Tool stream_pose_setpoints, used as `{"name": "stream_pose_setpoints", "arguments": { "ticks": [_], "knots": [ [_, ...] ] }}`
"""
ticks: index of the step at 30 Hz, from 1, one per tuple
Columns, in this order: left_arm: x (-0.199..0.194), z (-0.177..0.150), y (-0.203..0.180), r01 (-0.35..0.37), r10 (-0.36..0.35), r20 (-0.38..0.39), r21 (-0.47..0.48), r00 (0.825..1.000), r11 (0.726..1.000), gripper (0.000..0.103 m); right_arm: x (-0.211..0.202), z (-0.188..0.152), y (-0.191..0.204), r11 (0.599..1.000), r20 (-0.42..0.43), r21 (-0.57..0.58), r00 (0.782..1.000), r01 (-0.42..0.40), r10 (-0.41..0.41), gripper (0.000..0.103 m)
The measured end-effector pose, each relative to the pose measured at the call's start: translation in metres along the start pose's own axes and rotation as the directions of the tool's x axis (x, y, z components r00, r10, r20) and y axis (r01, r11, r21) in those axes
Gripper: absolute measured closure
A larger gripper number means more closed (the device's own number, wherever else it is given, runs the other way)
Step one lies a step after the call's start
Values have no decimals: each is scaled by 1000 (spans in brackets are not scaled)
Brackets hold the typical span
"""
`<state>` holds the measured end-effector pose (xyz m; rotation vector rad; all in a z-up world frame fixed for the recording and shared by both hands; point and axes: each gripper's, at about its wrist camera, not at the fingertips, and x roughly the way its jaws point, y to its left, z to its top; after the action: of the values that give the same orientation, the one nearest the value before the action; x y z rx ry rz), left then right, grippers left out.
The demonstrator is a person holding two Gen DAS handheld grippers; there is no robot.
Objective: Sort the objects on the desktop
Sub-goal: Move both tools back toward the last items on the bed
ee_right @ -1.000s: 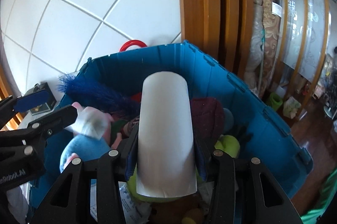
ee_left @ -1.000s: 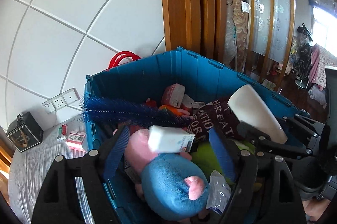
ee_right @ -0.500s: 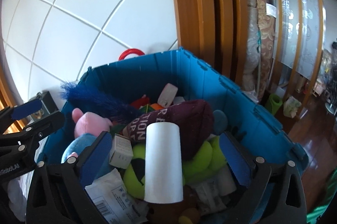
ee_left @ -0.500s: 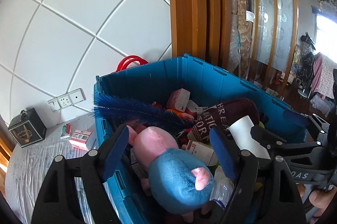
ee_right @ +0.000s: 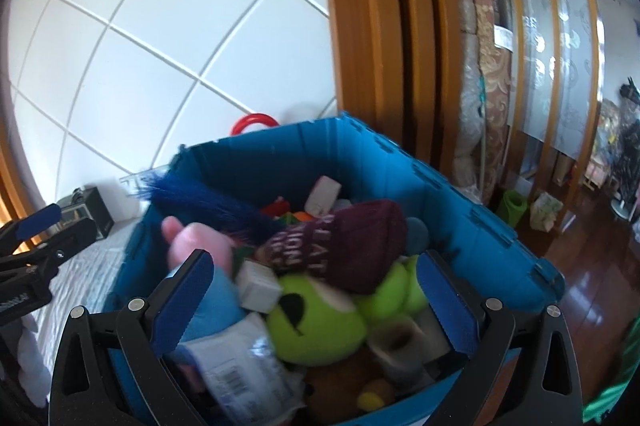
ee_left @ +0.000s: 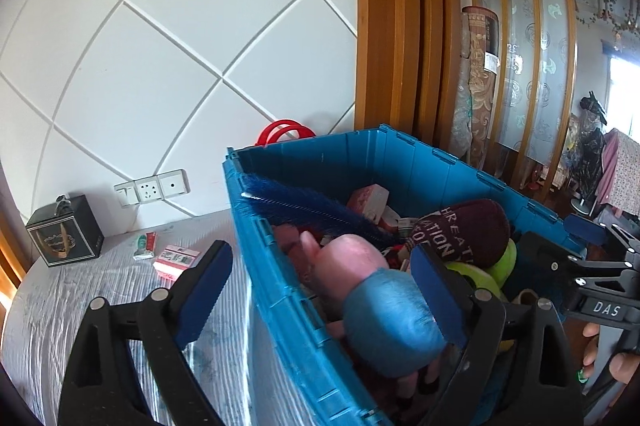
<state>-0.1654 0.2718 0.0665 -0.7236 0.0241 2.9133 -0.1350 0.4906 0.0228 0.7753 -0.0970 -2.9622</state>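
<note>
A blue plastic bin (ee_left: 360,161) (ee_right: 304,153) is full of sorted things: a pink and blue plush (ee_left: 360,278), a blue bristle brush (ee_left: 304,205), a maroon cap (ee_right: 352,246), a green plush (ee_right: 316,322) and a white paper roll (ee_right: 396,342) lying among them. My left gripper (ee_left: 320,286) is open and empty, straddling the bin's left wall. My right gripper (ee_right: 312,298) is open and empty above the bin's near side. Two small red and white boxes (ee_left: 176,258) lie on the table left of the bin.
A black gift box (ee_left: 64,230) stands at the table's back left near wall sockets (ee_left: 152,185). A red handle (ee_left: 284,129) shows behind the bin. A wooden partition (ee_left: 400,25) rises behind, with wooden floor (ee_right: 592,306) to the right.
My right gripper opened and let the white roll fall into the bin. My left gripper let go of the small white box and has moved left over the bin's wall.
</note>
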Motion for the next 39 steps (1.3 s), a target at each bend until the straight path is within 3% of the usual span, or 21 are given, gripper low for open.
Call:
{"name": "stream_pose_setpoints", "arguments": {
  "ticks": [5,11,19,24,28,32,39],
  "knots": [
    [-15,-9,35,-10,11,13,-18,1000,1000,12,-13,1,40,999,33,-33,999,-9,10,0],
    [-40,-26,105,-36,38,30,-68,999,997,12,-24,0,112,996,72,-82,997,-34,40,0],
    [-62,-57,228,-140,144,12,-165,990,976,12,-11,-7,228,980,57,-145,988,-136,146,0],
    [-58,-78,298,-235,228,-58,-223,972,946,12,18,-12,296,961,-2,-174,976,-217,220,0],
    [-42,-93,343,-287,264,-120,-266,957,920,12,51,-17,340,944,-60,-198,964,-265,258,0],
    [-17,-101,371,-314,278,-165,-266,946,911,12,95,-22,371,931,-123,-209,953,-299,278,0],
    [81,-108,418,-352,281,-277,-252,919,902,12,204,-33,401,923,-258,-212,930,-321,264,0]
  ]
}}
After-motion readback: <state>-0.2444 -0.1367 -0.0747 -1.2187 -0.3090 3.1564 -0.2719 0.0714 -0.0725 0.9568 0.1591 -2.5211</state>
